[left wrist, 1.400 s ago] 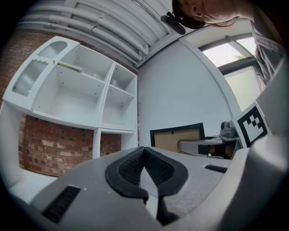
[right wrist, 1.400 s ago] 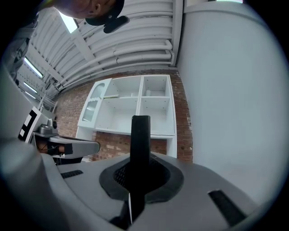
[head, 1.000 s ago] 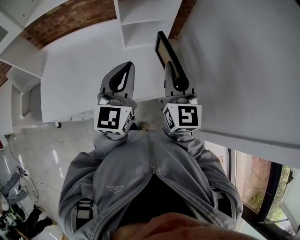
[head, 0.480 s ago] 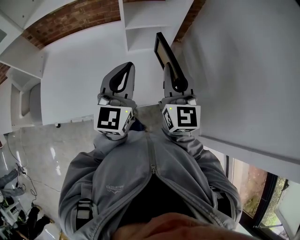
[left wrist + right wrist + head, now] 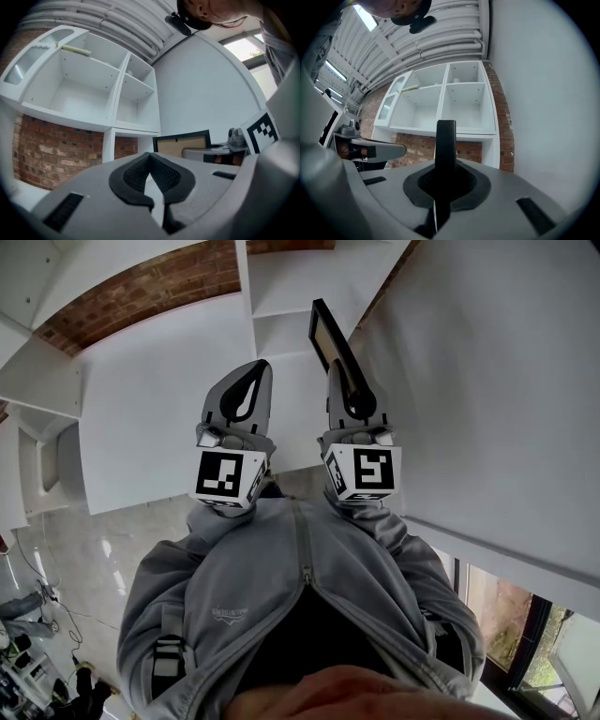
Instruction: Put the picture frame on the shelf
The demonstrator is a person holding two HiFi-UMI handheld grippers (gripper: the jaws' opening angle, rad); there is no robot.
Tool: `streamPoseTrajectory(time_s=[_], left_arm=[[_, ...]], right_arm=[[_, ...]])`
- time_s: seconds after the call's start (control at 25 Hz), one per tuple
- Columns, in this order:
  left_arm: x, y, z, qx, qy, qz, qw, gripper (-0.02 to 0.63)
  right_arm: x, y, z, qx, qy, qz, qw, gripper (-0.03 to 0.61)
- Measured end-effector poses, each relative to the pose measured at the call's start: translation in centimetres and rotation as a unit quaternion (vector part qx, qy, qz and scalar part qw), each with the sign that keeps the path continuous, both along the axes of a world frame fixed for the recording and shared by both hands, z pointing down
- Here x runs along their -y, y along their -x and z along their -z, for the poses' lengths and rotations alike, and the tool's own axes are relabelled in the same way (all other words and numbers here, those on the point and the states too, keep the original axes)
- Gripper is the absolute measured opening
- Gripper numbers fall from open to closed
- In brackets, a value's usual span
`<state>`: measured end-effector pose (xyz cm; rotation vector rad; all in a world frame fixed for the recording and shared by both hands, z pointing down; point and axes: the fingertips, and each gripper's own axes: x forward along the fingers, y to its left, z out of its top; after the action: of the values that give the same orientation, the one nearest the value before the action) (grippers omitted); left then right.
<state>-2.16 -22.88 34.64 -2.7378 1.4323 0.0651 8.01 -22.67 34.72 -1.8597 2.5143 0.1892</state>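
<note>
My right gripper is shut on the black picture frame, which sticks up edge-on from its jaws toward the white shelf unit. In the right gripper view the picture frame rises as a dark bar in front of the shelf unit's open compartments. My left gripper is shut on nothing, held beside the right one. In the left gripper view the picture frame shows its black border and tan inside, to the right of the white shelf unit.
A brick wall runs behind the shelf unit. A plain white wall fills the right side. A window is at lower right. The shelf compartments look bare, apart from a thin yellowish strip in an upper one.
Both grippers, with the frame, have shifted slightly nearer the shelf unit, which now sits a bit lower and larger in the head view. Neither jaw has changed.
</note>
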Motion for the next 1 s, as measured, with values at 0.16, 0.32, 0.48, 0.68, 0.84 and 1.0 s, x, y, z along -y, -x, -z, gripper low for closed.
streamPoseTrajectory(time_s=[0.16, 0.32, 0.48, 0.68, 0.84, 1.0], left_arm=[[2.5, 0.5, 0.0, -0.002, -0.002, -0.008, 1.0000, 0.008], [4.4, 0.6, 0.0, 0.001, 0.000, -0.016, 0.9999, 0.008], [5.6, 0.7, 0.2, 0.005, 0.000, -0.018, 0.9998, 0.008], [6.3, 0.2, 1.5, 0.007, -0.010, -0.019, 0.9997, 0.008], [6.7, 0.0, 3.1, 0.006, -0.024, -0.010, 0.9996, 0.008], [6.9, -0.4, 4.4, 0.009, -0.035, -0.004, 0.9993, 0.008]], right_arm=[[2.3, 0.6, -0.1, -0.006, 0.000, -0.008, 1.000, 0.034], [3.8, 0.7, 0.0, -0.008, -0.002, -0.018, 1.000, 0.034], [5.0, 1.0, 0.2, -0.016, -0.003, -0.019, 1.000, 0.034], [5.6, 1.1, 1.7, -0.042, -0.019, -0.011, 0.999, 0.034], [6.1, 0.9, 3.7, -0.075, -0.050, -0.006, 0.996, 0.034], [6.3, 0.9, 5.5, -0.079, -0.067, -0.001, 0.995, 0.034]])
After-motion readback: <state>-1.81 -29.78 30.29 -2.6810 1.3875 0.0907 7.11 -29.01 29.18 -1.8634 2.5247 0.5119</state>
